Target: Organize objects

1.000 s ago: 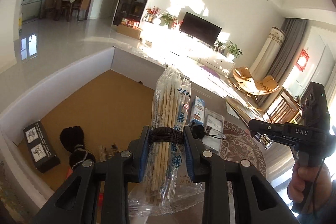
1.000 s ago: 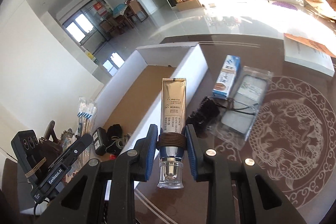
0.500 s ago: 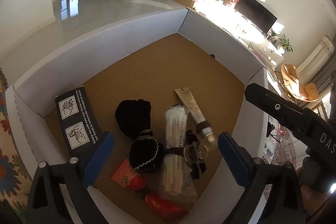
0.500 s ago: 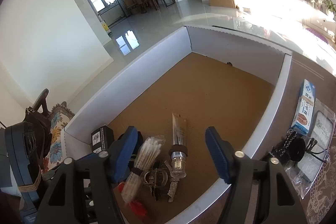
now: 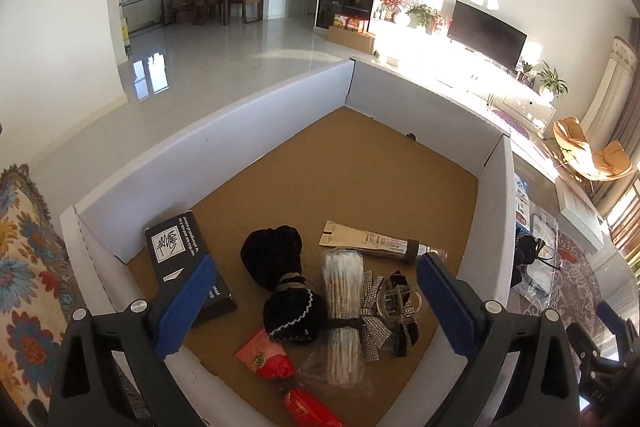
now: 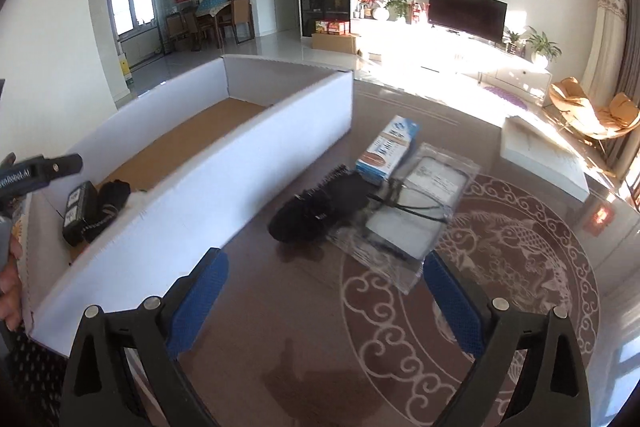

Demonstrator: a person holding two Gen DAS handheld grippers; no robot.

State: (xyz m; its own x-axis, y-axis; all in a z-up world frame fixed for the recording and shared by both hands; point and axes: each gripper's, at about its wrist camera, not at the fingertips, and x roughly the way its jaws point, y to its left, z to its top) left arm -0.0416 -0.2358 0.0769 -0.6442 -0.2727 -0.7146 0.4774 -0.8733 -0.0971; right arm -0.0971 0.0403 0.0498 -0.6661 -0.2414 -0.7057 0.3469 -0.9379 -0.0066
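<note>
While the left tool (image 5: 316, 303) hangs over the white box (image 5: 224, 131) with its blue pads spread wide and nothing between them, the left wrist view shows the things lying on the box's brown floor in the lower middle of the frame. A bundle of cotton swabs (image 5: 342, 315) in clear wrap, bound by a dark band, lies lengthwise; just right of it sit a glittery bow hair clip (image 5: 394, 307) and, above, a gold tube (image 5: 372, 241) with a clear cap, lying crosswise. Left of the swabs is a black velvet pouch (image 5: 280, 279), and further left a black carton (image 5: 188, 263) partly hidden by the left pad. A red packet (image 5: 276, 363) lies at the lower edge.

In the right wrist view the right tool (image 6: 324, 303) is released too, its jaws opening with nothing between them, above the dark glass worktop (image 6: 304, 367). The box fills the left of the frame, its near wall hiding most of its contents. On the worktop at centre lie a black brush-like item (image 6: 320, 203), a blue and white carton (image 6: 388, 151) and a clear plastic bag (image 6: 416, 211), overlapping one another.
</note>
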